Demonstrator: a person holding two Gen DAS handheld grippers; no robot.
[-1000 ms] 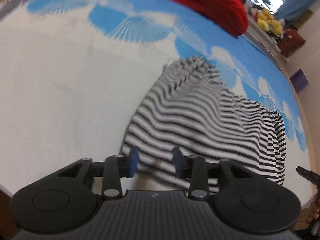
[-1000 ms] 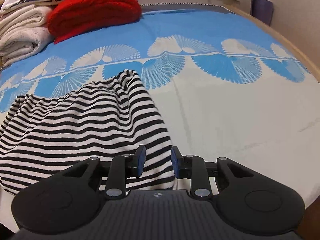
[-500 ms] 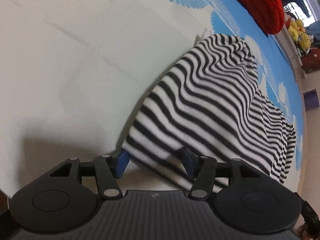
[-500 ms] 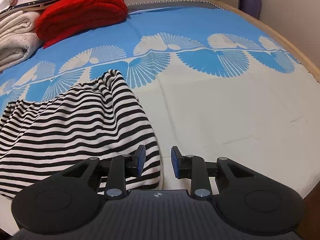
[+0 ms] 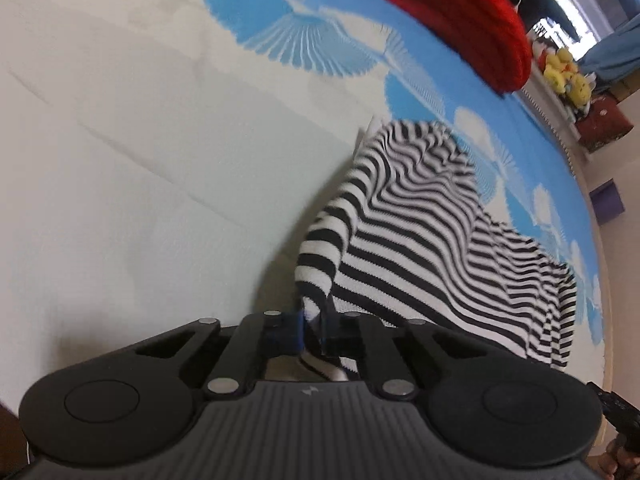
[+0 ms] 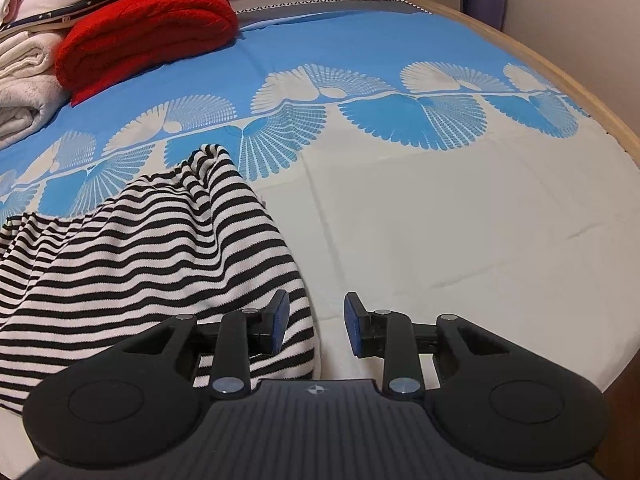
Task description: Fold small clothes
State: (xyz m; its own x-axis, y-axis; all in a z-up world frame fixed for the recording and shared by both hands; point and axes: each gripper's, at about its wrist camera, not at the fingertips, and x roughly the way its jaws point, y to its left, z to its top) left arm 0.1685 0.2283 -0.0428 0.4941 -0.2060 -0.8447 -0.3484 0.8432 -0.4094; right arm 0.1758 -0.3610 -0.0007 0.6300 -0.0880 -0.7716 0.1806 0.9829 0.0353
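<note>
We see a black-and-white striped garment (image 5: 436, 240) lying rumpled on a bed (image 5: 140, 152) covered with a sheet that is cream on the near part and blue with pale fan shapes farther off. The garment sits on the cream part, with its far bunched end reaching the edge of the blue pattern.

In the left wrist view, our left tongs (image 5: 314, 330) have just been closing and now pinch the near corner of the striped garment; the blue pads are drawn together with a fold of the cloth squeezed between them. From that pinch the cloth rises in a curled flap and then spreads away toward the right of the view. At the lower right edge of this view a small dark part of other gear and a bit of a hand show, too little to tell more.

In the right wrist view, our right tongs (image 6: 314, 322) stand apart, holding nothing. The left pad sits over the near right edge of the striped garment (image 6: 152, 248); the right pad is over bare cream sheet. We cannot tell whether the left pad touches the cloth.

Farther up the bed (image 6: 440, 208) a folded red blanket (image 6: 148, 28) lies on the blue part, with folded white towels (image 6: 24, 80) just beside it on the left of that view. Yellow soft toys (image 5: 568, 76) sit on a ledge beyond the bed, and a purple box (image 6: 484, 0) stands by the wall
</note>
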